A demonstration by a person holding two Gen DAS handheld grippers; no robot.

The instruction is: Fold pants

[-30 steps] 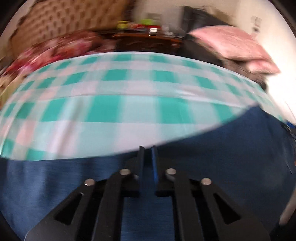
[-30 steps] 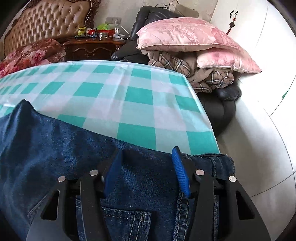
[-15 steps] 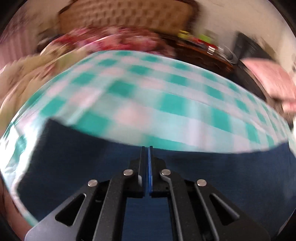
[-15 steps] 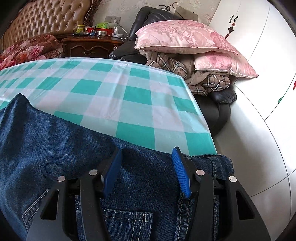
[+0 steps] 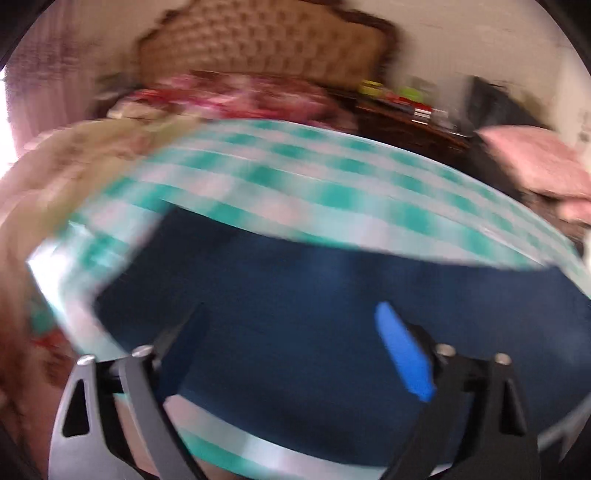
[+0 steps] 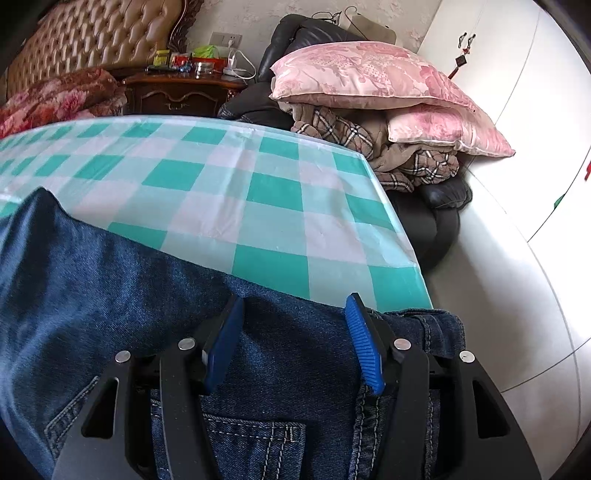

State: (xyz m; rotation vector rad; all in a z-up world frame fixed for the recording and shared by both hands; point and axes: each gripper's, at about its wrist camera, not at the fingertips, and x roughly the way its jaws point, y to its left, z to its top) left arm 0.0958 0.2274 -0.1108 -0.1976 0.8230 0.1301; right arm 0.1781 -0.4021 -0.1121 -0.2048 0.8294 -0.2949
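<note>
Dark blue jeans (image 6: 110, 280) lie on a table covered by a green-and-white checked cloth (image 6: 229, 192). In the right wrist view the waistband, a back pocket and seams sit at the near right corner. My right gripper (image 6: 293, 306) is open, its blue-padded fingers spread just over the waist end. In the blurred left wrist view the jeans (image 5: 314, 295) spread across the cloth (image 5: 332, 177). My left gripper (image 5: 291, 310) is open over the denim and holds nothing.
The table's right edge (image 6: 410, 251) drops to a white floor. Beyond it a dark chair holds pink pillows (image 6: 365, 74) and plaid blankets. A wooden nightstand (image 6: 181, 92) with small items and a tufted headboard (image 6: 96, 33) stand at the back.
My left gripper has opened and let go of the denim it was shut on, and has swung left over the jeans. My right gripper has stayed open in place.
</note>
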